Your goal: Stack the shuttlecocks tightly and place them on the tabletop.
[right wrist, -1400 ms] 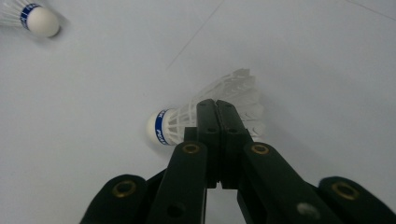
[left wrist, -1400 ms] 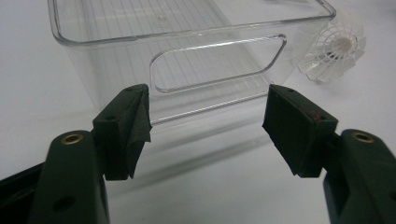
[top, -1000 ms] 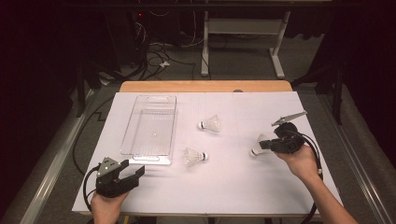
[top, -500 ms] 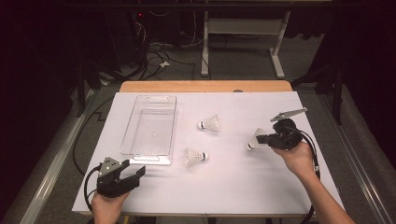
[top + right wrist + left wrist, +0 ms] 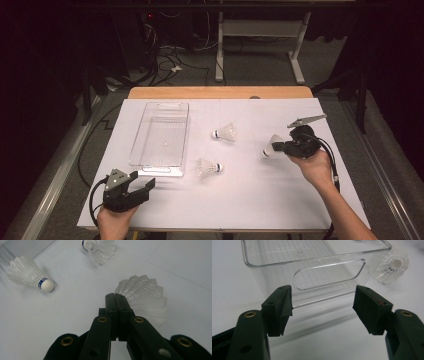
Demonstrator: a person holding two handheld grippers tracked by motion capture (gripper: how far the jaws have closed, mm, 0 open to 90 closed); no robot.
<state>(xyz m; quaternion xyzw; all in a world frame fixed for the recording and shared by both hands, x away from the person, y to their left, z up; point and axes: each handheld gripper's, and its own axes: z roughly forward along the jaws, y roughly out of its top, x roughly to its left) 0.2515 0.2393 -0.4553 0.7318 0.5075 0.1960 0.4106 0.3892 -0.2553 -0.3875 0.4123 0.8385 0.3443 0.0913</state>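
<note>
1. Step in hand: the right gripper (image 5: 278, 147) has its jaws pressed together on the feather skirt of a shuttlecock (image 5: 273, 144), held near the right edge of the table (image 5: 260, 200). Judged from the layout, this is the pick-up stage of gathering shuttlecocks into the clear plastic bin (image 5: 161, 134).
2. Grip detail: in the right gripper view the jaws meet with no gap, pinching the rim of the held shuttlecock's skirt (image 5: 147, 300); whether it rests on the table or hangs just above cannot be told.
3. Next move, as a judgement: carry the held shuttlecock leftward across the table to above the bin, then part the jaws. The pinch on thin feathers is slight, so a steady carry is called for.
4. Appearance: white feather skirt, translucent and ribbed, fanned in overlapping vanes; its cork tip is hidden by the jaws.
5. Other pieces: two shuttlecocks lie on their sides at the table's middle, one farther back (image 5: 224, 133), one nearer the front (image 5: 209, 167).
6. Left gripper (image 5: 141, 186): jaws wide apart, holding nothing, near the front-left corner, facing the bin's near end wall (image 5: 329, 275).
</note>
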